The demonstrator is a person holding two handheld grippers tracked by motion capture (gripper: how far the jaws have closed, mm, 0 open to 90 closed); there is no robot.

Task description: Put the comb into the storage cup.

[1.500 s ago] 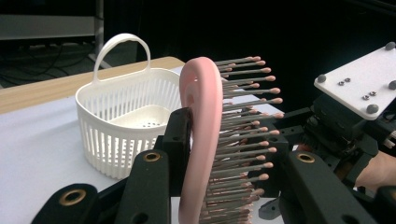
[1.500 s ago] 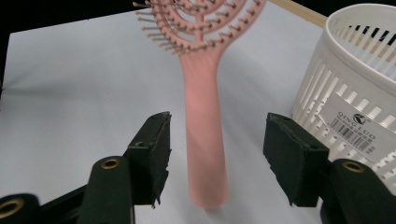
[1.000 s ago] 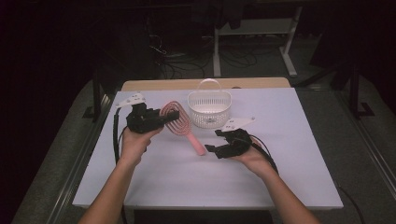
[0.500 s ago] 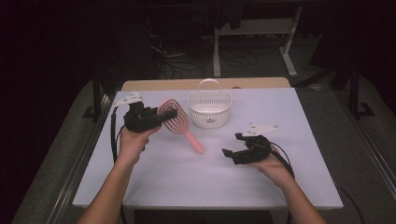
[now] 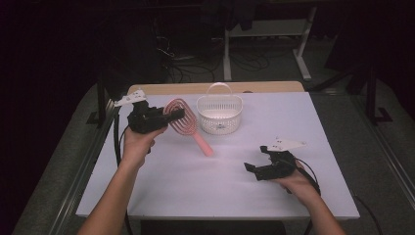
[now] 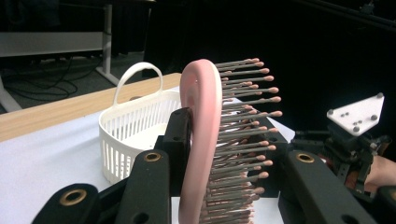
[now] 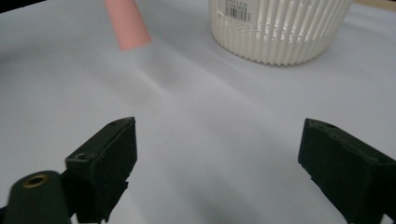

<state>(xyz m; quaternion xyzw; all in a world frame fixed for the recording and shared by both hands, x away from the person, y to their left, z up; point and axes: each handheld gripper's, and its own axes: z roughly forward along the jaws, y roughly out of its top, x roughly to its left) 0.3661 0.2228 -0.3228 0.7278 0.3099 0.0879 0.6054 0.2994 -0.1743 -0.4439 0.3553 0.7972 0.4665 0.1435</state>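
A dark room with trailing cables and metal frame legs is lying behind a white-topped table (image 5: pixel 313 122), where a person's two forearms are coming in from the near edge. Toward the far side a white slatted plastic basket (image 5: pixel 219 114) with an arched handle is standing upright, empty as far as the high view shows. Just to its left, a pink vented hairbrush (image 5: pixel 182 121) is being held up by its head, its handle slanting down toward the table's middle with the tip apparently resting on or just above the surface. The left gripper (image 5: pixel 172 115) is clamping that head between its jaws, bristles facing sideways in the left gripper view. The right gripper (image 5: pixel 253 170), which a second ago was right beside the brush handle, is now sitting well apart from it near the front right, and its jaws have just been opening, standing wide with nothing between them. That suggests the brush has passed wholly to the left gripper, which is probably about to carry it to the basket. Nothing is standing between brush and basket; only the basket's handle arching over the opening might catch the brush.
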